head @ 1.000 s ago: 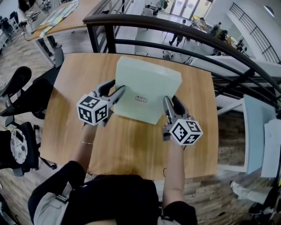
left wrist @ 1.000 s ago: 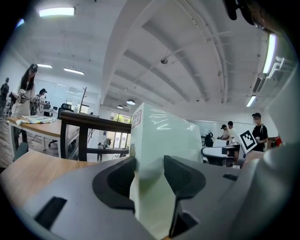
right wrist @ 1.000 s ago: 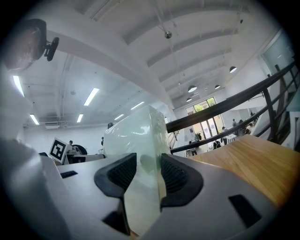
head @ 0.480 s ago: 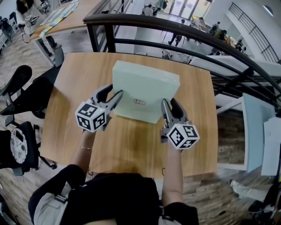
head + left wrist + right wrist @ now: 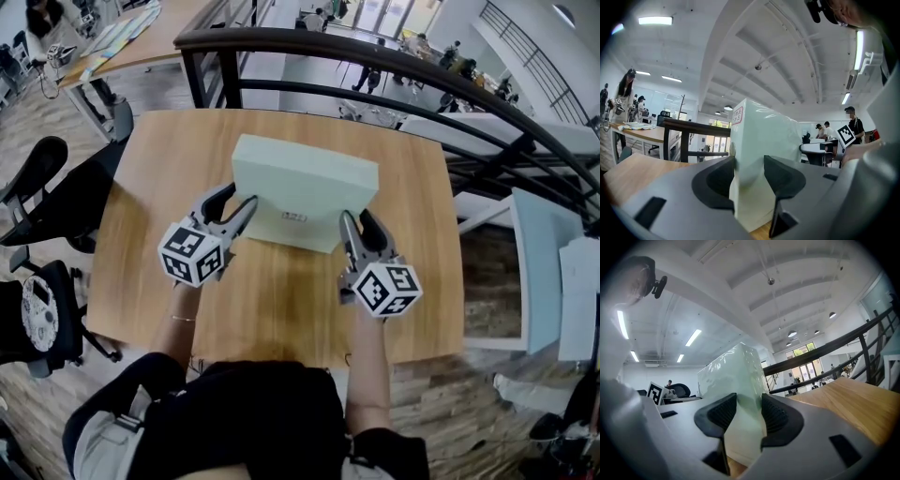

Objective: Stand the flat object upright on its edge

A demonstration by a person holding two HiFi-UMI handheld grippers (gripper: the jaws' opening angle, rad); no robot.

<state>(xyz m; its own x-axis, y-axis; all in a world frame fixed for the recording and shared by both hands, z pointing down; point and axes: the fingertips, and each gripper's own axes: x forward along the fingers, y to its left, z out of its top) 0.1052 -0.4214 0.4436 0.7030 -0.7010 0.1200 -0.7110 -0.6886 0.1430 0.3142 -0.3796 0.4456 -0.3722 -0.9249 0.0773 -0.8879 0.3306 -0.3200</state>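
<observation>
the step in hand looks like the raising itself, close to its end. the flat object (image 5: 305,173), a pale green slab in shiny wrap, is at the middle of the wooden table (image 5: 281,309), towards the far side. its broad face with a small label (image 5: 293,217) is turned to the near side, and its long narrow edge faces up. from the head view it seems to lean a little away from the person. in both gripper views it rises tall and almost straight. its lower edge appears to sit on the wood, though the jaws hide part of that contact.

the left gripper (image 5: 242,195) grips the slab's left end and the right gripper (image 5: 356,217) grips its right end, both reaching in from the near side. each pair of jaws stands fairly wide – as wide as the slab is thick – with the dark pads (image 5: 723,174) set against its two broad faces. the ribbed pads (image 5: 774,414) on the right look pressed into the wrap.

the next move, as i judge it, calls for bringing the slab fully plumb so it balances on the narrow edge. then both pairs of jaws should ease apart slowly and evenly – a tall thin slab could tip if one side lets go first.
</observation>
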